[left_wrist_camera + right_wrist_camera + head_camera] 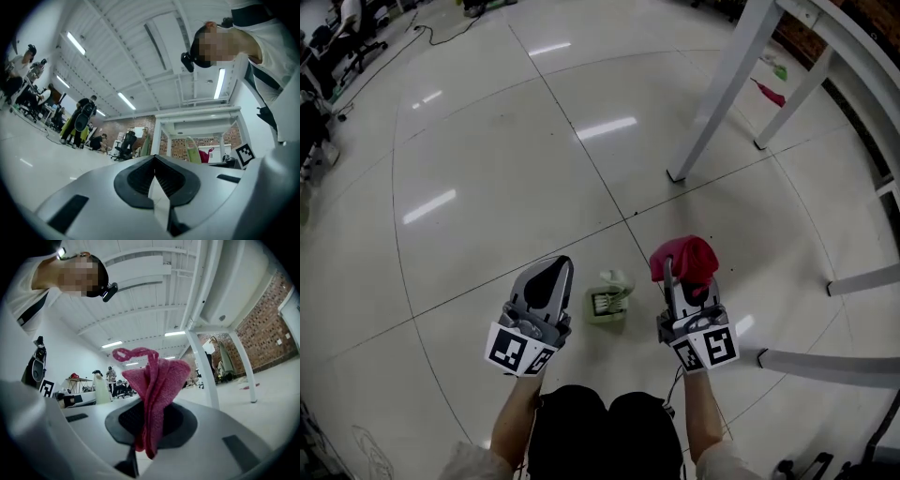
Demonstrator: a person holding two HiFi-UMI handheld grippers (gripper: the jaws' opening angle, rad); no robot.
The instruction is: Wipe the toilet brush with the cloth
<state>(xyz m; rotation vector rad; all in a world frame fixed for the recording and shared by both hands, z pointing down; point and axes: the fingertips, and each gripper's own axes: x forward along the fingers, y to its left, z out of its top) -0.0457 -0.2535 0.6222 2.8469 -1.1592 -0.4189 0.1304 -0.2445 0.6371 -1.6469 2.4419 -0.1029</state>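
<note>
Holding both grippers out over our knees (pixel 605 427), we point them forward and about level, forearms (pixel 517 412) side by side, marker cubes (pixel 517 349) toward us. The left gripper (pixel 560 266) has its jaws pressed together on nothing; the right gripper (pixel 671 270) is clamped on the cloth (pixel 684 259), a soft pink bunch flopping over its tips. Between the two, on the floor (pixel 487 141), stands the brush (pixel 610 300) in its pale green holder (pixel 605 316), well short of the table legs (pixel 719 94) beyond. We judge the brush light and stiff, its plastic likely slick, and the holder easy to tip; the free left gripper would best take the handle high, leaving the bristle end clear for the limp cloth, which should wrap and drag rather than push.
</note>
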